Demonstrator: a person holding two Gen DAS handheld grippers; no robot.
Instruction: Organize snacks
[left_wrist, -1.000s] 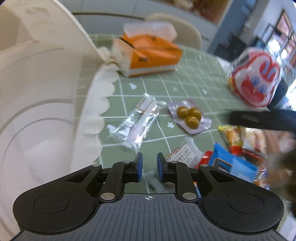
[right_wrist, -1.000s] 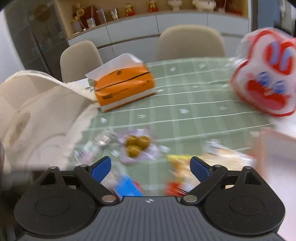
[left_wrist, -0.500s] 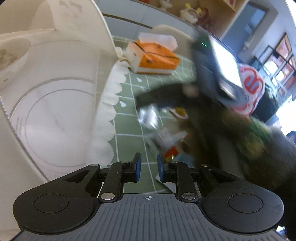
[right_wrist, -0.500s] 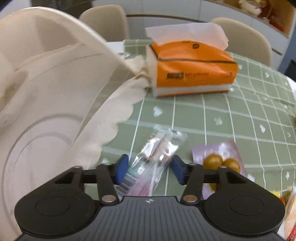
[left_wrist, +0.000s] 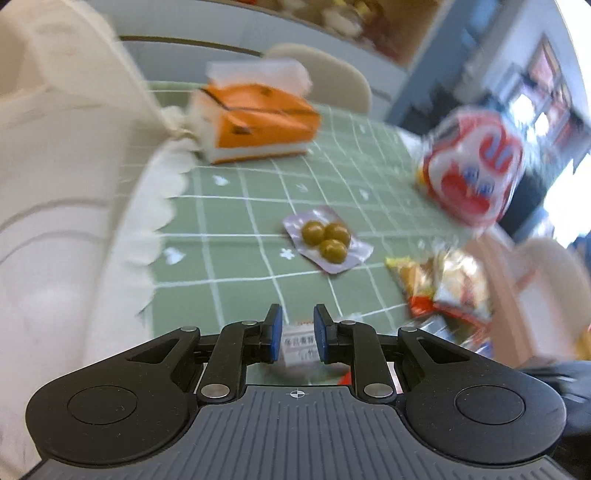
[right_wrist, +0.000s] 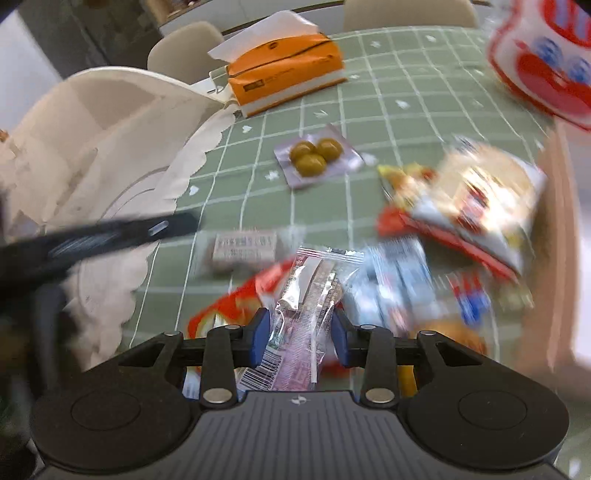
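My right gripper (right_wrist: 300, 332) is closing on a clear-wrapped snack packet (right_wrist: 310, 295). Its blue pads press the wrapper's sides and hold it sharp above a blurred snack pile (right_wrist: 472, 199). The jaws of my left gripper (left_wrist: 297, 321) stand nearly closed with a narrow slit and grip nothing. A white printed packet (left_wrist: 297, 345) lies on the table below that slit. In the right wrist view the left gripper appears as a dark blurred bar (right_wrist: 110, 232). A purple pack of green olives (left_wrist: 327, 240) (right_wrist: 314, 157) lies mid-table.
An orange tissue box (left_wrist: 258, 122) (right_wrist: 284, 70) sits at the back. A big cream cloth bag (left_wrist: 66, 184) (right_wrist: 110, 129) fills the left. A red-and-white bag (left_wrist: 472, 166) (right_wrist: 546, 62) stands at the right. A cardboard box wall (right_wrist: 557, 258) borders the pile.
The right jaws went from wide to closed on the clear packet, then carried it from beside the cream bag to over the snack pile. The arm crossing the left view has left it.
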